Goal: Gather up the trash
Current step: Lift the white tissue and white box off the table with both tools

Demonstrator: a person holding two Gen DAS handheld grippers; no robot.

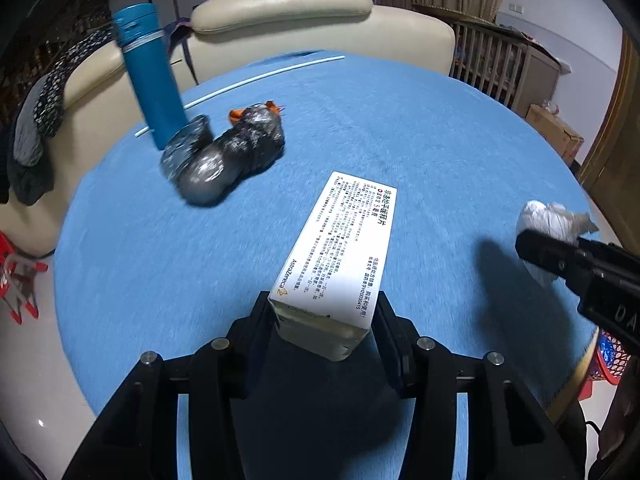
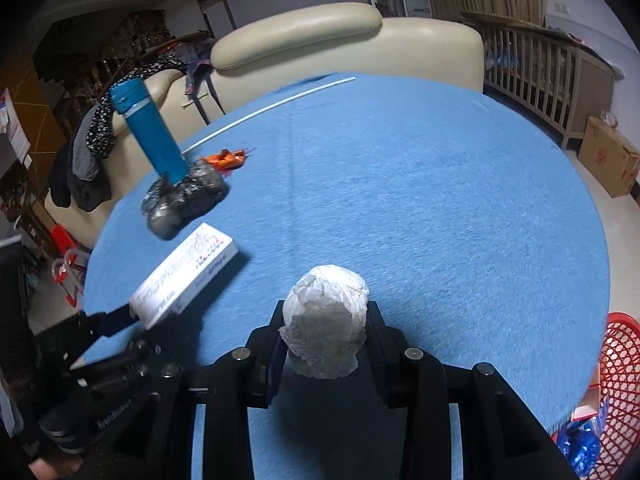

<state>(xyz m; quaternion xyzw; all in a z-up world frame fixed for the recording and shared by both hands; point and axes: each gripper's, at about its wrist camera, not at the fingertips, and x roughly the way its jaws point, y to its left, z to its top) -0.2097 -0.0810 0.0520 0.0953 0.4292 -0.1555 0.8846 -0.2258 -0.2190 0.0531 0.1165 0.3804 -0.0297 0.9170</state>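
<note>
- Left gripper is clamped on the near end of the box; most of the box sticks out past the jaws, over the table.
- Right gripper is clamped on the tissue wad, held above the near part of the table.
- We have both pieces of trash lifted, neither binned yet. The red basket sits low off the table's right edge, near side, and we take it for the bin.
- Risk: the box is pinched at one end only, so a fast swing could make it pivot or slide out. Both views are smeared, so we judge the hands are moving quick.
- Risk: the wad is soft and crushes; the grip may loosen and we drop it short of the basket, onto the floor.
- Risk: both grippers head for the same basket on the right. The left one has to cross over, so we could knock the two together or jam at the rim.
- Risk: the long box could catch the basket rim and tip out.
- Left on the table, far left: black bag, orange wrapper, white straw. The blue bottle stands touching the bag, so a later grab there could topple it.
</note>
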